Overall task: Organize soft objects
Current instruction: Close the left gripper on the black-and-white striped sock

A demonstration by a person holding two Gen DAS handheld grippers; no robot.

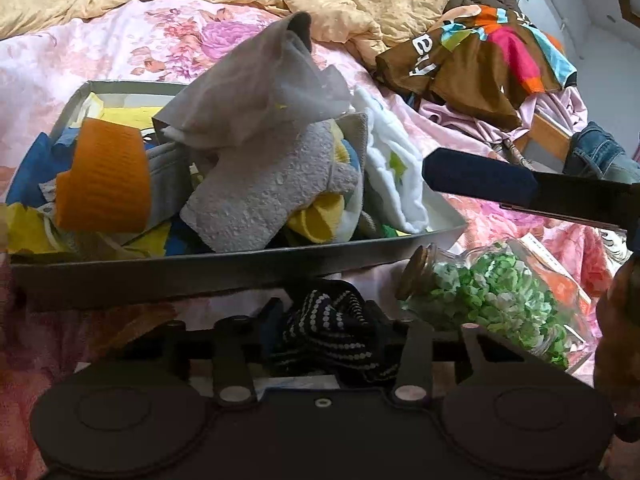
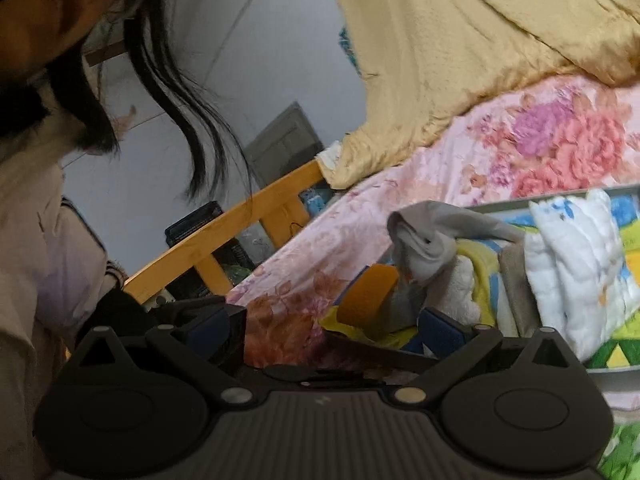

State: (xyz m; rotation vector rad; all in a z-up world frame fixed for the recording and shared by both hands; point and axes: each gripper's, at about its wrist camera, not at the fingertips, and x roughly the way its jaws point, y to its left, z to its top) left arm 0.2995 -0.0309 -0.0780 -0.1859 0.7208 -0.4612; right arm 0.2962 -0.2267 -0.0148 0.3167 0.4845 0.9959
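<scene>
Our left gripper (image 1: 328, 344) is clamped on a black dotted cloth (image 1: 332, 332), just in front of the gray tray (image 1: 240, 268) heaped with rags. Our right gripper (image 2: 324, 328) hangs spread wide and empty beside that tray (image 2: 560, 200).

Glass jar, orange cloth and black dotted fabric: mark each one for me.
glass jar (image 1: 492, 296), left wrist view, on its green-filled body.
orange cloth (image 1: 104, 176), left wrist view, on its ribbed face in the tray.
black dotted fabric (image 1: 332, 332), left wrist view, on its bunched middle.
</scene>
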